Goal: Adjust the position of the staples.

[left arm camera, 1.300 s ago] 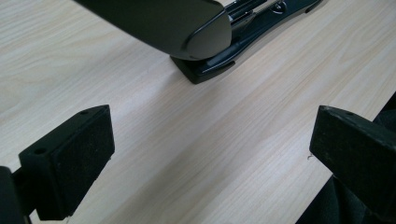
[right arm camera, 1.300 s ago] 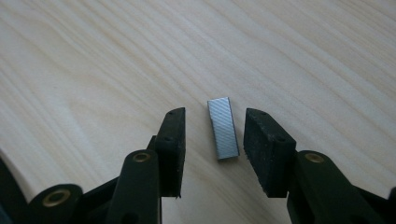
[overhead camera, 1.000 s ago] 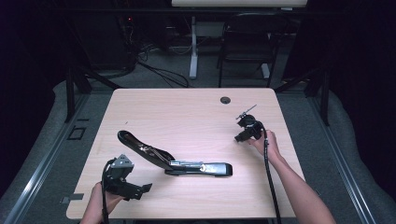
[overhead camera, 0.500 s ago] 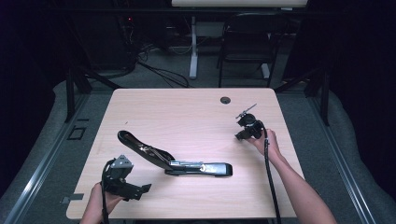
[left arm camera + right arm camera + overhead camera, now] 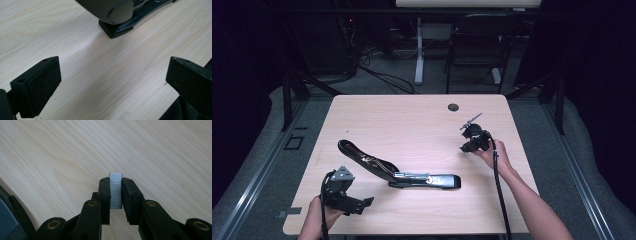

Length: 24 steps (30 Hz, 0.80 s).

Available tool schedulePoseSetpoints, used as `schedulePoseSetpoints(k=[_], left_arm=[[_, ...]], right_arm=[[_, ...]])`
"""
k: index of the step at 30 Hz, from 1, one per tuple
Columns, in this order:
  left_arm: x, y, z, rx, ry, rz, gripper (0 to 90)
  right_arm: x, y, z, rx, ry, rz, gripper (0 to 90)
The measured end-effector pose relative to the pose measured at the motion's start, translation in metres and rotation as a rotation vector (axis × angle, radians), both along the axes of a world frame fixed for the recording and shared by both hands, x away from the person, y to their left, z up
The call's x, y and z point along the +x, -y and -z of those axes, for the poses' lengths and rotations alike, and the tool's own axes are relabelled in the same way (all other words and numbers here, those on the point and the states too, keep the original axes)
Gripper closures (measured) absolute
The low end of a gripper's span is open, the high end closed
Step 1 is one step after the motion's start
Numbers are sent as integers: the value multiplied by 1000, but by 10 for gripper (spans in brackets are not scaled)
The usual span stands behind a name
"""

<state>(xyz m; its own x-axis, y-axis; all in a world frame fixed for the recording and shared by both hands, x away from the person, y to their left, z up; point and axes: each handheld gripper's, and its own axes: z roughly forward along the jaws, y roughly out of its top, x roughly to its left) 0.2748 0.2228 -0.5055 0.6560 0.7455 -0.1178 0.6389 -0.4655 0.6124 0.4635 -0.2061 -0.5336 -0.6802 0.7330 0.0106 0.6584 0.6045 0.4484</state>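
In the high view, a pale wooden table (image 5: pixel 412 120) carries an opened black stapler (image 5: pixel 397 172) at about six o'clock from the table's middle; its lid arm swings up and away toward nine o'clock, while its base runs toward three o'clock. The left gripper (image 5: pixel 362 204) rests at the table's seven o'clock corner, held by the person's left hand (image 5: pixel 319 215), just beside the stapler's raised arm but apart from it. The right gripper (image 5: pixel 471 134) sits at about three o'clock, near the right edge, held by the right hand (image 5: pixel 492 152). A small dark grommet hole (image 5: pixel 453 107) lies at one o'clock near the far edge.

In the left gripper view, the two black jaws stand wide apart with bare wood between them and nothing held. The rounded end of the stapler (image 5: pixel 112 15) lies at twelve o'clock, ahead of the jaws and clear of them.

In the right gripper view, the jaws have just been closing and now clamp a strip of staples (image 5: pixel 115 190), a silvery ribbed block standing upright between the pads, its top poking a little above them. It hangs over bare wood grain.
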Motion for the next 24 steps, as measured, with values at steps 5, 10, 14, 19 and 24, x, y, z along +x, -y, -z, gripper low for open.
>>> schedulePoseSetpoints(k=[5,10,14,19,24], left_arm=[[2,-3,1,-3,-6,-16,0],[2,-2,0,-3,6,-29,0],[2,-4,1,-3,8,-39,0],[3,-6,1,-6,9,-51,0],[3,-4,1,6,9,-49,0]], right_arm=[[-6,0,-7,-2,-1,-17,776],[-14,2,-8,-1,-18,-22,776],[-25,6,-11,10,-28,-17,776],[-40,10,-19,44,-16,5,776],[-61,11,-26,63,-18,1,775]])
